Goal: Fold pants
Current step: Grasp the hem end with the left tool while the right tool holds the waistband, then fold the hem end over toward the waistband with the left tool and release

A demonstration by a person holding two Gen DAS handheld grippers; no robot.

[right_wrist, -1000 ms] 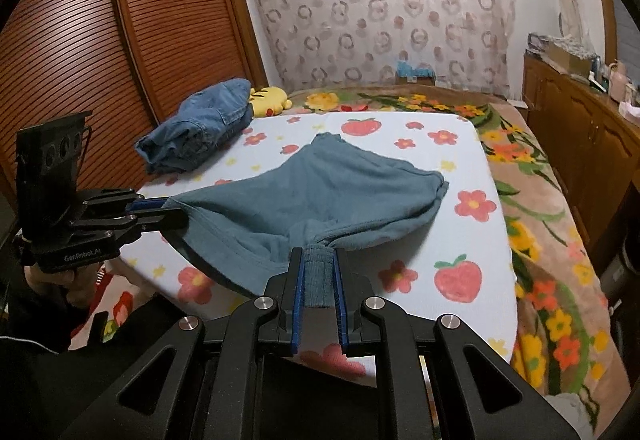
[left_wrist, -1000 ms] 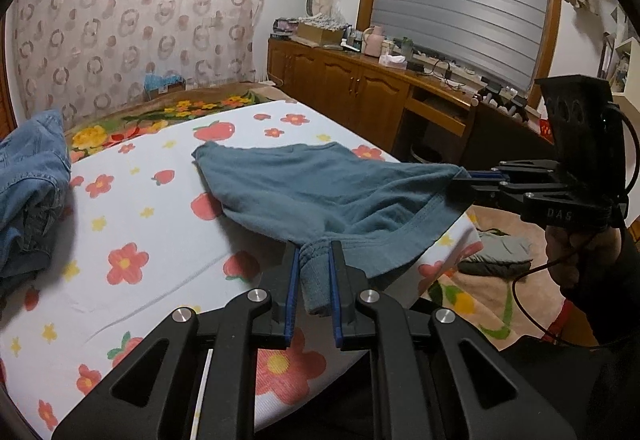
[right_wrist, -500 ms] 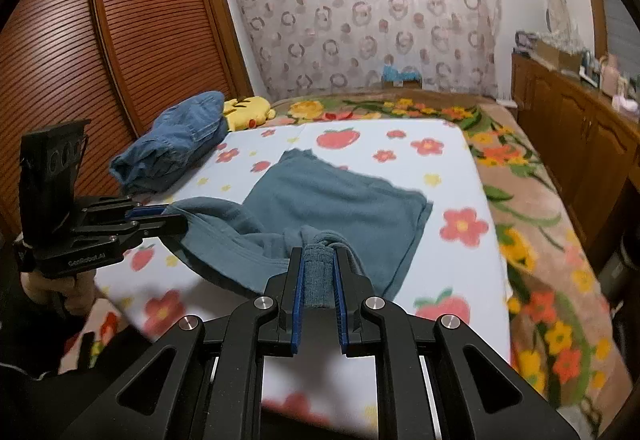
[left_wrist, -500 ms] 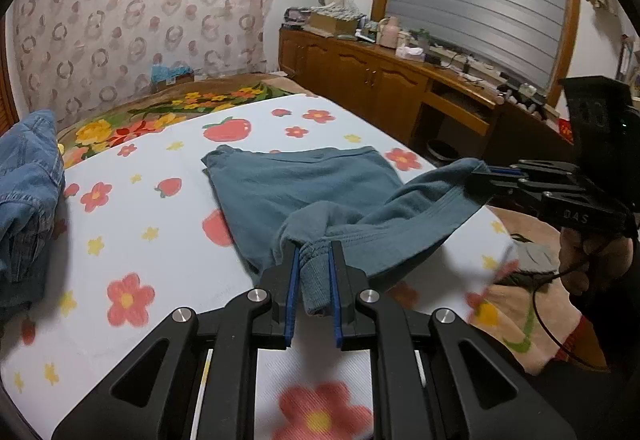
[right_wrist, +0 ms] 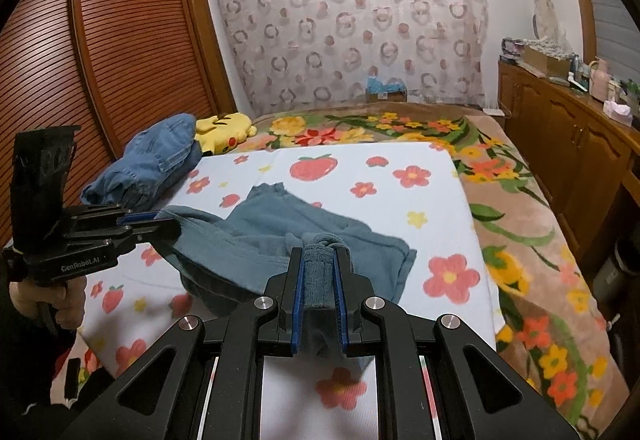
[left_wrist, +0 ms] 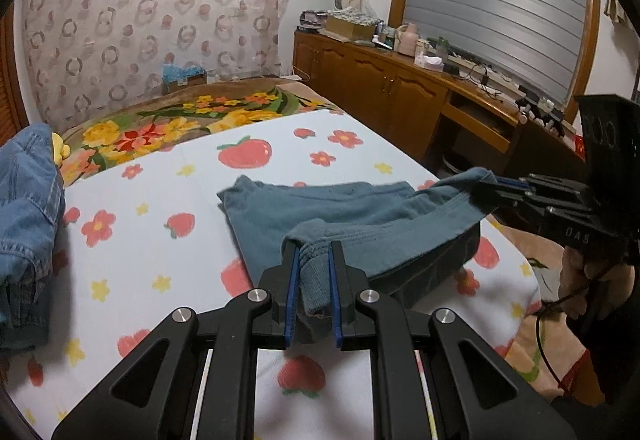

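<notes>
Denim heap (right_wrist: pixel 148 163) beside yellow plush (right_wrist: pixel 226 129) on bed (right_wrist: pixel 400 167).

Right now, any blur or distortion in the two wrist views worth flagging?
Left wrist view: heavy fisheye bend with a dark vignette; the white fruit-print sheet smears below the left tongs, which stay sharp on the teal-grey cotton pants. Right wrist view: same curvature; the sheet smears beneath the right tongs.
</notes>
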